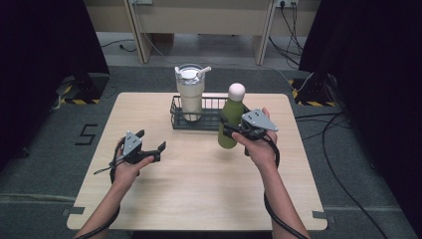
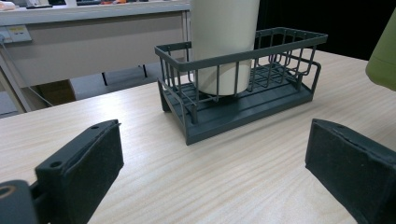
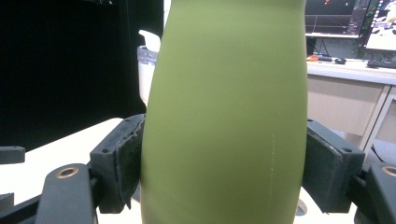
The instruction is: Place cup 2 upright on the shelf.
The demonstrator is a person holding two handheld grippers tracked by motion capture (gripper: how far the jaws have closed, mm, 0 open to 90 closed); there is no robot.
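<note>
Light wood table [image 1: 199, 189] on grey carpet. The left gripper [image 1: 149, 145] rests with jaws wide apart, nothing in them. Mid-table, a cream tumbler [image 1: 190, 92] stands in a dark wire basket [image 1: 175, 115]. The right gripper [image 1: 233, 130] is clamped on the upright green bottle [image 1: 230, 124] just in front of the basket's right end.

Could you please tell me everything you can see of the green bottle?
The green bottle is tall, with a matte olive body that narrows to a rounded cream cap. It stands upright just in front of the dark wire basket, beside the cream tumbler. The right tool is shut on its middle, pads pressing both sides.
</note>
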